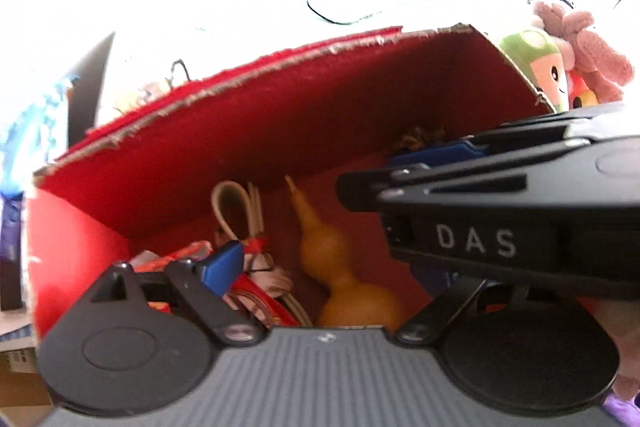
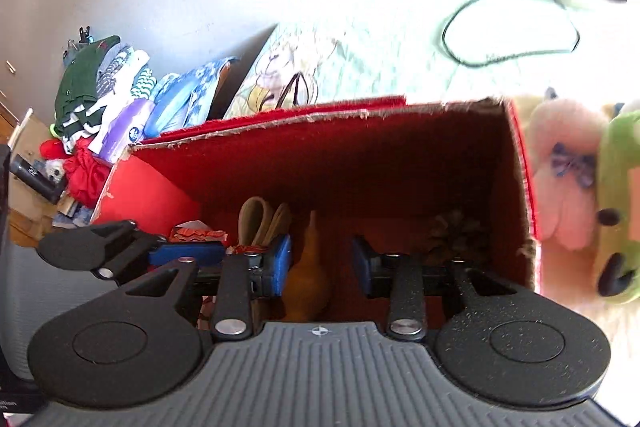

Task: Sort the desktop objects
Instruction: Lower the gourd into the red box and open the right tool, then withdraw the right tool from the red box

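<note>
Right wrist: smooth yellow-brown gourd (image 2: 306, 267), double-bulbed.

I see a red box (image 2: 280, 163) ahead of my blue-padded fingers (image 2: 282, 263), an orange-tan gourd (image 1: 340, 267) inside, a green plush (image 1: 528, 51) and a pink plush (image 1: 588, 55) beyond it.
</note>
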Available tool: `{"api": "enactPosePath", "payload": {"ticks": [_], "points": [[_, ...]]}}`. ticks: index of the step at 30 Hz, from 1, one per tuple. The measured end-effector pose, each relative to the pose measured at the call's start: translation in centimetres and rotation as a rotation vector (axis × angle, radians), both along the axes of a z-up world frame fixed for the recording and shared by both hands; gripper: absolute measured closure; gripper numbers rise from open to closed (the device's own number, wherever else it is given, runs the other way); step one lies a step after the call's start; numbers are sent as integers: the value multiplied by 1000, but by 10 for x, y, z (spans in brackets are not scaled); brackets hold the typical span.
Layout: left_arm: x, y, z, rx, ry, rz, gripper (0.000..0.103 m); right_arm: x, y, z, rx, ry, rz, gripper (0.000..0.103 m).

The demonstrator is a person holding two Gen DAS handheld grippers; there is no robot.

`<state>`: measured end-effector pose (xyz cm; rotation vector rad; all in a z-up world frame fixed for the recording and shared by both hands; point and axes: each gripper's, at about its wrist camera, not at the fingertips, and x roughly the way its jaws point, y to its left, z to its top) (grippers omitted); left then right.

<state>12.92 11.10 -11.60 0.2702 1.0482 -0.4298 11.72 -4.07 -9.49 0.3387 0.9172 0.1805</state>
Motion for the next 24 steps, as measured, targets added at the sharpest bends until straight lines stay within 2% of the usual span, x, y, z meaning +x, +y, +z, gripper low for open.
{"api": "enactPosePath", "payload": {"ticks": [4,9,12,13,15,18,24], "points": [[-9,5,12,-45,-4,29,12,-11,0,1,16,-11,-12,65],[-17,5,21,7,-54,55,12,-31,-4,9,18,-58,-71,65],[-26,5,21,10,-66,69,12,-42,-7,18,22,-112,-97,65],[-25,22,33,9,-69,75,12,-48,-9,22,17,-131,-102,65],[-33,24,43,9,-72,95,12,-56,-9,28,9,-167,-106,65],[-41,32,43,12,-74,137,12,-68,-7,36,6,-229,-93,65],[-62,45,55,54,-121,222,11,-92,2,48,-18,-349,-84,65]]}}
